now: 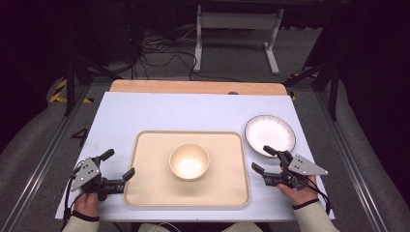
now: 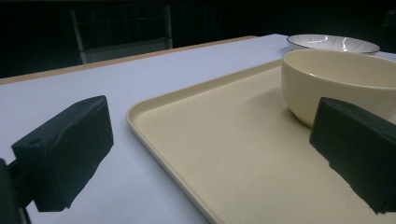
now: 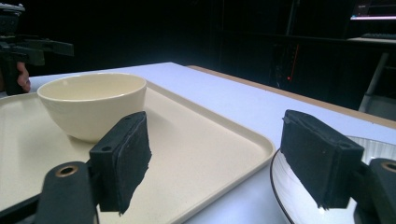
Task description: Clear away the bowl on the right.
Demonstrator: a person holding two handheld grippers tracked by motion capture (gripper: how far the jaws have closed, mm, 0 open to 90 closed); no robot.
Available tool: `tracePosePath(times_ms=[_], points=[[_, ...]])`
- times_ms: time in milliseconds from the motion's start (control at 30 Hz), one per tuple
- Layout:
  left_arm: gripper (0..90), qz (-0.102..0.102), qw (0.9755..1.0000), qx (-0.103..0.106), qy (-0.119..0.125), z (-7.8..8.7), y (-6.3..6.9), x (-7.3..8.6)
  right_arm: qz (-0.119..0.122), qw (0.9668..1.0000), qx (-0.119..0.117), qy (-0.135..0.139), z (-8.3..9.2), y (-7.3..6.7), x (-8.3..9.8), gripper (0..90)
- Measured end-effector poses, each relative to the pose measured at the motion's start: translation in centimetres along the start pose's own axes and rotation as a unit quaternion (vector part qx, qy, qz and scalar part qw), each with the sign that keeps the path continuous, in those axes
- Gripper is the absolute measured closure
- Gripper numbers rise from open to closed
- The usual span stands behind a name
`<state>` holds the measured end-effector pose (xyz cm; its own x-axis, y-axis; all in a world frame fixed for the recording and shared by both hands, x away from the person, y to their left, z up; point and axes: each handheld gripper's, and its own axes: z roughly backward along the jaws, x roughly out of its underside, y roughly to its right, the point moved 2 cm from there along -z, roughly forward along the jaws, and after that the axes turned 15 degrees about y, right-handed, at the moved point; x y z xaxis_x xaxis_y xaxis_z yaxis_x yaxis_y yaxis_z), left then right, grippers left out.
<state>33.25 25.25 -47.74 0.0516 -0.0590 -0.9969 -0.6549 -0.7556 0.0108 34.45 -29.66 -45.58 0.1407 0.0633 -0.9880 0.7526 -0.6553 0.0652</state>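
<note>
A cream bowl point(image 1: 189, 161) sits upright in the middle of a beige tray point(image 1: 150, 191) on the white table. A white plate with a dark rim point(image 1: 270, 135) lies just right of the tray. My left gripper point(image 1: 117, 164) rests at the tray's left edge, open and empty, one jaw over the table and one over the tray point(image 2: 210, 154), with the bowl point(image 2: 336, 81) ahead. My right gripper point(image 1: 263, 159) stands open and empty at the tray's right edge, straddling the gap between the tray point(image 3: 210, 140) and the plate point(image 3: 299, 196).
The table's wooden back edge point(image 1: 193, 87) runs behind the white surface. A white metal stand point(image 1: 237, 29) and cables lie on the floor beyond. Bare white table lies behind the tray and at the far left.
</note>
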Motion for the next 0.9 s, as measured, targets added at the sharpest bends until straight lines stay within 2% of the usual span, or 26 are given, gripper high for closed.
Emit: tracePosePath(times_ms=[133, 200, 267, 333, 400, 500, 567, 700, 900], points=[[0.2, 0.0, 1.0, 0.0, 0.0, 0.0, 0.0, 0.0, -0.008, 0.9998, 0.002, -0.018, 0.11, 0.14, 0.5, 21.4], [0.3, 0.0, 1.0, -0.001, 0.0, 0.0, 0.0, 0.0, -0.015, 0.9997, 0.005, -0.016, 0.13, 0.24, 0.5, 18.2], [0.3, 0.0, 1.0, -0.001, 0.0, 0.0, 0.0, 0.0, -0.019, 0.9997, 0.006, -0.017, 0.11, 0.35, 0.53, 11.3], [0.3, 0.0, 1.0, 0.0, 0.0, 0.0, 0.0, 0.0, -0.024, 0.9994, -0.004, -0.023, 0.02, 0.4, 0.55, 4.6], [0.3, 0.0, 1.0, 0.0, 0.0, 0.01, 0.01, 0.0, -0.031, 0.9992, 0.003, -0.026, -0.03, 0.53, 0.58, 4.7], [0.3, 0.0, 1.0, 0.0, 0.0, 0.01, 0.01, 0.0, -0.039, 0.9986, 0.028, -0.023, 0.04, 0.74, 0.59, 4.7], [0.3, 0.0, 1.0, -0.001, -0.001, 0.01, 0.01, 0.0, -0.041, 0.9984, 0.034, -0.019, 0.11, 0.77, 0.58, 4.7], [0.3, 0.0, 1.0, 0.0, 0.0, 0.01, 0.01, 0.0, -0.029, 0.9993, 0.02, -0.016, 0.15, 0.55, 0.57, 4.7], [0.3, -0.001, 1.0, 0.0, -0.001, 0.02, 0.01, 0.0, -0.028, 0.9993, 0.019, -0.016, 0.17, 0.51, 0.57, 4.7]])
